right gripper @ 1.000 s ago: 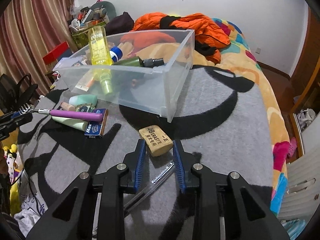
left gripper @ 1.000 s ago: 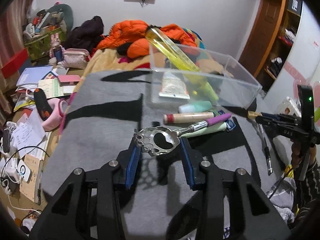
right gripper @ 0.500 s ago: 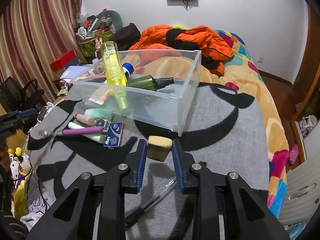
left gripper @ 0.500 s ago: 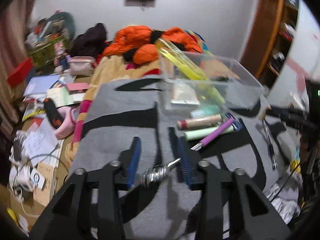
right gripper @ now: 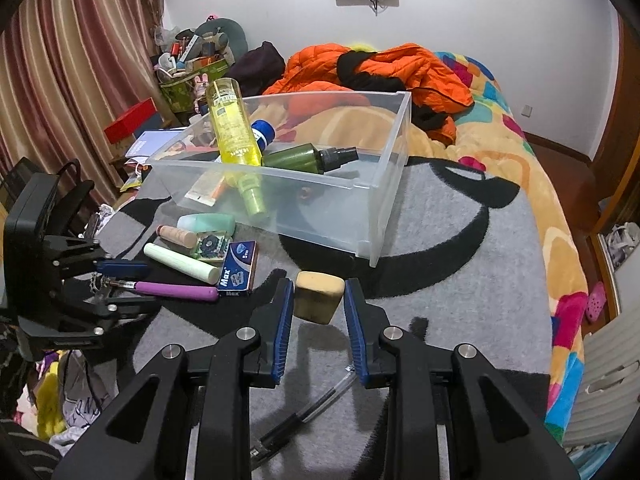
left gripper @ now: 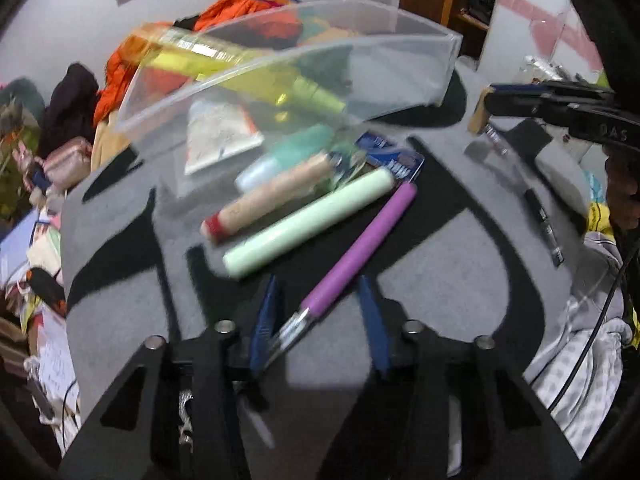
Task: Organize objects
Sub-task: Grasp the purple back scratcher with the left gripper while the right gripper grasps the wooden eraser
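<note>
We hold the tan eraser (right gripper: 319,297) between the jaws of the right gripper (right gripper: 318,308), lifted clear of the grey blanket (right gripper: 460,280) on the bed, its shadow falling below it; the jaws sit narrowly apart, pressing its two sides. It hangs just short of the near wall of the clear plastic bin (right gripper: 372,216), which already carries a yellow bottle (right gripper: 234,136) and a green spray bottle (right gripper: 308,157), so we judge the bin to be its destination. Our left gripper (left gripper: 316,320) has its jaws spread wider than the purple-handled tool (left gripper: 360,252), whose metal neck lies between them on the blanket; whether either pad touches it we cannot tell through the blur. Beside the tool lie a pale green tube (left gripper: 308,224), a tan tube (left gripper: 268,208) and a blue box (right gripper: 238,266), gathered against the bin's front, likely waiting their turn.
</note>
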### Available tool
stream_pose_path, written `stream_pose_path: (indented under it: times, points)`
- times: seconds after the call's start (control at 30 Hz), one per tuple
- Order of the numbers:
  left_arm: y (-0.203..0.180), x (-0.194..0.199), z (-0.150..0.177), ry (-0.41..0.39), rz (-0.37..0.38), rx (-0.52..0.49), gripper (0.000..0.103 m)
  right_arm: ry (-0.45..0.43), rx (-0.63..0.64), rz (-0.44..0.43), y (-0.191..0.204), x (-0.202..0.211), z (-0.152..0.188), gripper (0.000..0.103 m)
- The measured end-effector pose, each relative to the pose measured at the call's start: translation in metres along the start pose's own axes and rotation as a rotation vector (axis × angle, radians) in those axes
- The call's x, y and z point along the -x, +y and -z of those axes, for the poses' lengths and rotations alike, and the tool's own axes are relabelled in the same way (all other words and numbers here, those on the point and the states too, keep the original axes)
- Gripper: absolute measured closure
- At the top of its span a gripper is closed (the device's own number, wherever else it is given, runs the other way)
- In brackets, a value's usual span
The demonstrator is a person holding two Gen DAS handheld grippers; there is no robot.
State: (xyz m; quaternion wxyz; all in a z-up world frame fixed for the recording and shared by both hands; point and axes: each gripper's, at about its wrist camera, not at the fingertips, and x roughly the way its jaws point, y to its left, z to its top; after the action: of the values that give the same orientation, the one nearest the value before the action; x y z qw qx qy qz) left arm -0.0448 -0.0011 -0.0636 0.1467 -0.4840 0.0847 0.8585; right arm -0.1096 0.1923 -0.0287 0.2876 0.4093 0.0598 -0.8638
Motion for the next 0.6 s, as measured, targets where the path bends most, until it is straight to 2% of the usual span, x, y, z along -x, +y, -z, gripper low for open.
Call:
stream_pose_path:
  times: [0.1, 0.23, 0.33, 0.6]
  points:
    - [-0.007, 0.002, -0.003, 0.017, -0.006, -0.016, 0.084, -0.006, -0.006, -0.009, 0.001, 0.001, -0.002, 0.08]
    - [-0.012, 0.012, 0.001, 0.016, 0.013, -0.023, 0.089, -0.024, -0.004, -0.012, 0.003, 0.006, -0.006, 0.08]
    - [-0.017, 0.028, 0.001, -0.028, 0.006, -0.019, 0.093, -0.038, -0.003, -0.019, 0.005, 0.009, -0.01, 0.08]
    - [-0.014, 0.07, -0.013, -0.155, -0.011, 0.027, 0.093, -0.107, 0.007, -0.038, 0.013, 0.021, -0.028, 0.08]
